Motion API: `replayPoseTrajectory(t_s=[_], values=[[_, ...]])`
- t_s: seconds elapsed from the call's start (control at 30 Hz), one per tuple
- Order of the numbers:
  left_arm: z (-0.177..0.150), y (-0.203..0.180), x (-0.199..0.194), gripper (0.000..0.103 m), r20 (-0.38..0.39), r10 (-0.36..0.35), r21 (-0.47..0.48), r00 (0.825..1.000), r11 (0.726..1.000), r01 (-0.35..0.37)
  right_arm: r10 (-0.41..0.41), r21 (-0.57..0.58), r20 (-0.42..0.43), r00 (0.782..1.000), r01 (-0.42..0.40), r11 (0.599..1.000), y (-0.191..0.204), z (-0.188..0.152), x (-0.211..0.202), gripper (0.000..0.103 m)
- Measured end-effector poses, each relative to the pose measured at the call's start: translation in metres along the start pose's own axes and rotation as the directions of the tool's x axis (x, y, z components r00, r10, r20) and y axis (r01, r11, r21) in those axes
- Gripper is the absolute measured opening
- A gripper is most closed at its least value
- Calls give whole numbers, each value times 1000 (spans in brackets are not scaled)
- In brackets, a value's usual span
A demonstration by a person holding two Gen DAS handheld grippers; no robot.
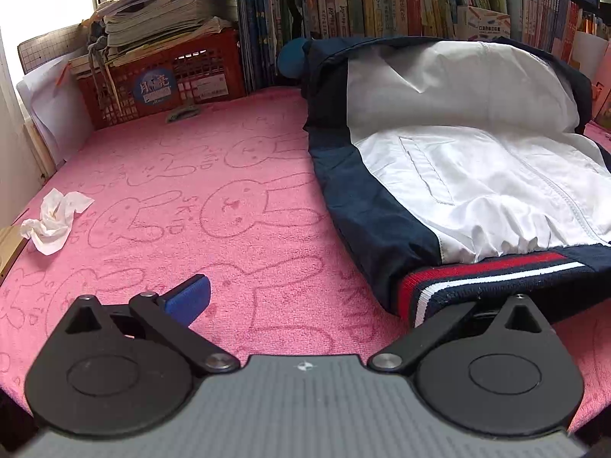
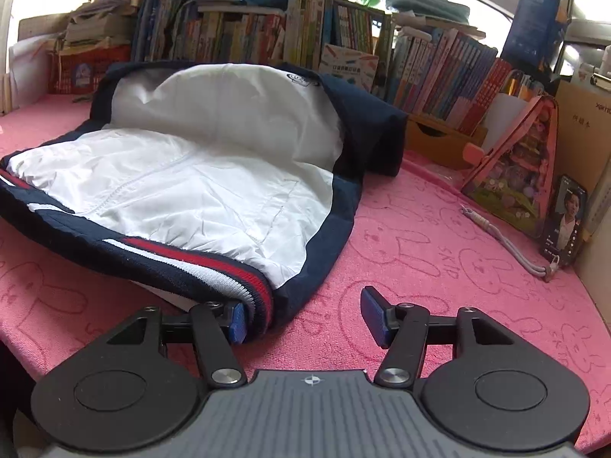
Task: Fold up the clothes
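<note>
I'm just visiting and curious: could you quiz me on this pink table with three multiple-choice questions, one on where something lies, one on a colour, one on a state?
1. Where does the crumpled tissue lie, in the left wrist view?
A. on the jacket
B. at the table's left edge
C. in the crate

2. What colour is the jacket front?
A. white
B. yellow
C. green

3. How is the right gripper?
A. shut on a book
B. open
C. holding the phone

B: tissue lies alone on the pink towel, far left.
A: white panels, navy sides.
B: wide gap between blue pads.

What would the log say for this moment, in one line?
step: fold jacket | jacket: lying on pink towel, top folded over | left gripper: open at hem corner | right gripper: open at hem corner, gripping nothing
</note>
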State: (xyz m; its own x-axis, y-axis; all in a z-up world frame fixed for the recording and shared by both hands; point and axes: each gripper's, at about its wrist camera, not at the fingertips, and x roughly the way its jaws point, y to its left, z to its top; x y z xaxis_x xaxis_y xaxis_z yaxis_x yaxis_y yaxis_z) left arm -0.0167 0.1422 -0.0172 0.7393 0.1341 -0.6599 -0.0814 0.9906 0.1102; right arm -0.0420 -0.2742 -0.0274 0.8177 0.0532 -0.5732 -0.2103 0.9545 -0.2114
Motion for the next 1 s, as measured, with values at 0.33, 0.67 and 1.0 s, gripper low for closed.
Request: replayPoseTrajectory(t_s=[0.33,0.67,1.0], values=[[-24,-4,-23,103,-8,-18,75,1000,997,18,-19,-102,28,999,22,995,2,-20,-23,70],[-28,-5,-41,103,7,-20,121,1000,992,19,-13,-147,45,999,20,989,1,-30,-38,79],[-26,3,-61,103,-83,-359,39,930,931,363,110,-43,-8,994,-111,993,-15,-30,-42,81]])
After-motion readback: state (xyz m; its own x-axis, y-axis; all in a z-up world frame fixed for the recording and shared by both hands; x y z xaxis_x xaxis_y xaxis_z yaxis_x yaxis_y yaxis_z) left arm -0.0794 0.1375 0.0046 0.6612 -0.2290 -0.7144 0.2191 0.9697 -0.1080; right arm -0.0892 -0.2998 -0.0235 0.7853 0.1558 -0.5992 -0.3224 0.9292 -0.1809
